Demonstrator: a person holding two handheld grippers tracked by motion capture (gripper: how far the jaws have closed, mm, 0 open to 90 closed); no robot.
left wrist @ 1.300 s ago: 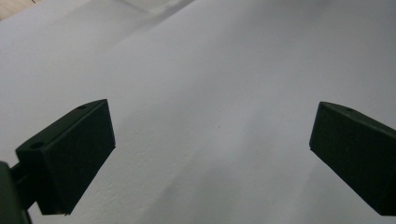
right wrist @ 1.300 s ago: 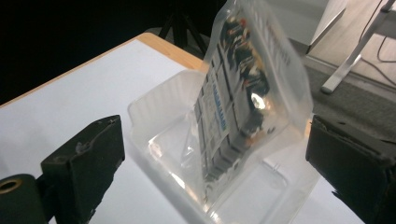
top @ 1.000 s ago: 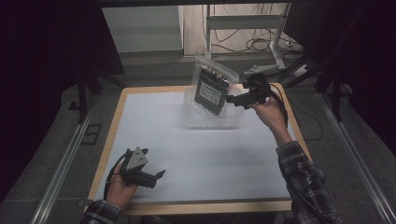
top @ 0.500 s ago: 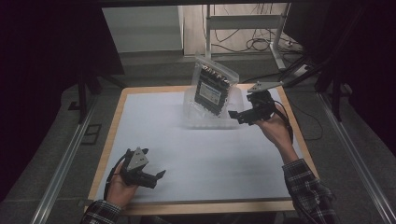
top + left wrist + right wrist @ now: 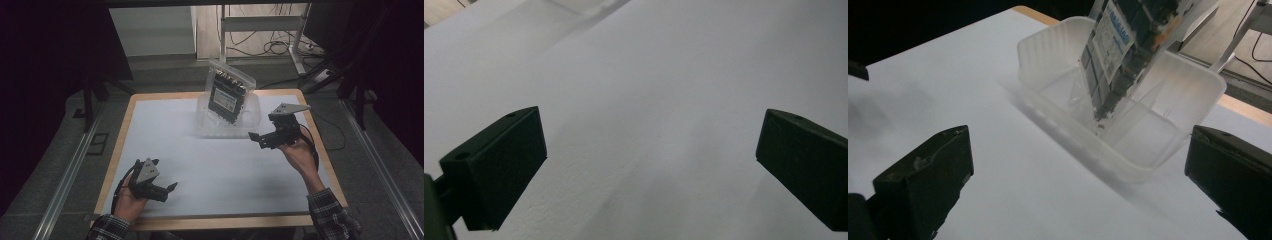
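Observation:
A clear plastic tub (image 5: 202, 120) (image 5: 1048, 55) stands at the far middle of the white table top (image 5: 225, 165). A clear bag with a dark circuit board (image 5: 227, 92) (image 5: 1120, 45) leans upright inside it. My right gripper (image 5: 257, 138) (image 5: 1078, 175) is open, a short way to the right of the tub and pointing at it, with nothing between its jaws. My left gripper (image 5: 167, 191) (image 5: 649, 165) rests near the front left of the table, open and holding nothing, facing bare white surface.
The table has a wooden rim (image 5: 210, 222). Behind it are a metal frame leg (image 5: 221, 30) and cables on the floor (image 5: 280, 47). Dark panels stand at both sides.
My right gripper has let go of the bag and pulled back down and right from the tub. The bag stays leaning in the tub. The left gripper has not moved.

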